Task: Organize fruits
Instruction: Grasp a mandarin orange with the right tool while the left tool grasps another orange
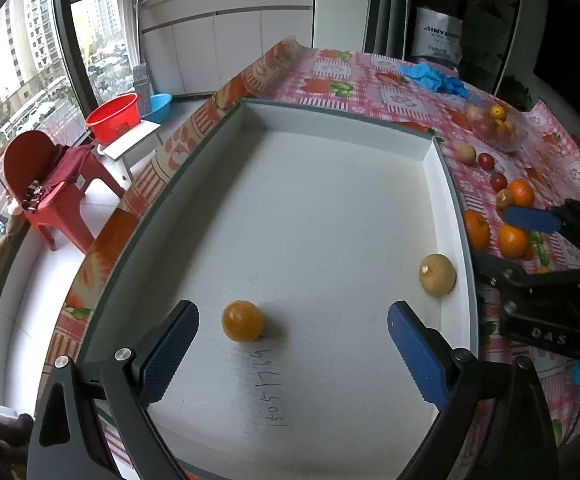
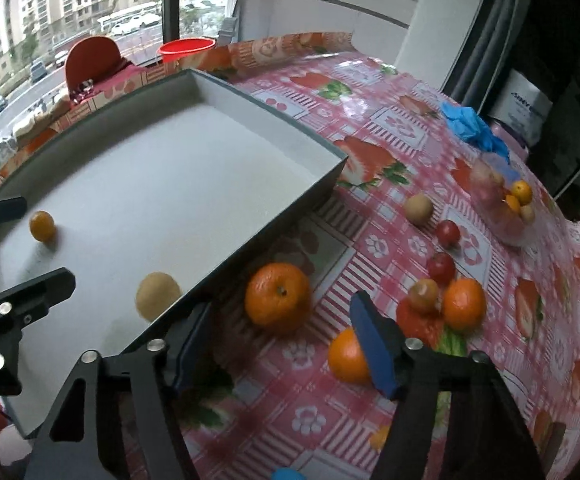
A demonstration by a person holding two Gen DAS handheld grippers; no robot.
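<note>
A white tray [image 1: 330, 120] holds a small yellow-orange fruit [image 1: 242, 321] and a tan round fruit [image 1: 437, 274]. My left gripper [image 1: 293, 348] is open above the tray floor, the yellow fruit just ahead of its left finger. My right gripper [image 2: 278, 344] is open and empty over the tablecloth by the tray's right wall [image 2: 274, 216]. A large orange [image 2: 277, 294] lies just ahead of it, and another orange [image 2: 346, 356] touches its right finger. A third orange [image 2: 464, 304], a peach-coloured fruit [image 2: 423, 295], red cherry tomatoes [image 2: 441, 267] and a tan fruit [image 2: 419, 209] lie beyond.
A clear bag of mixed fruit [image 2: 504, 204] and blue gloves [image 2: 474, 128] lie at the far side of the table. A red stool [image 1: 54, 184] and a red basin [image 1: 114, 118] stand on the floor left of the table. The table edge runs left of the tray.
</note>
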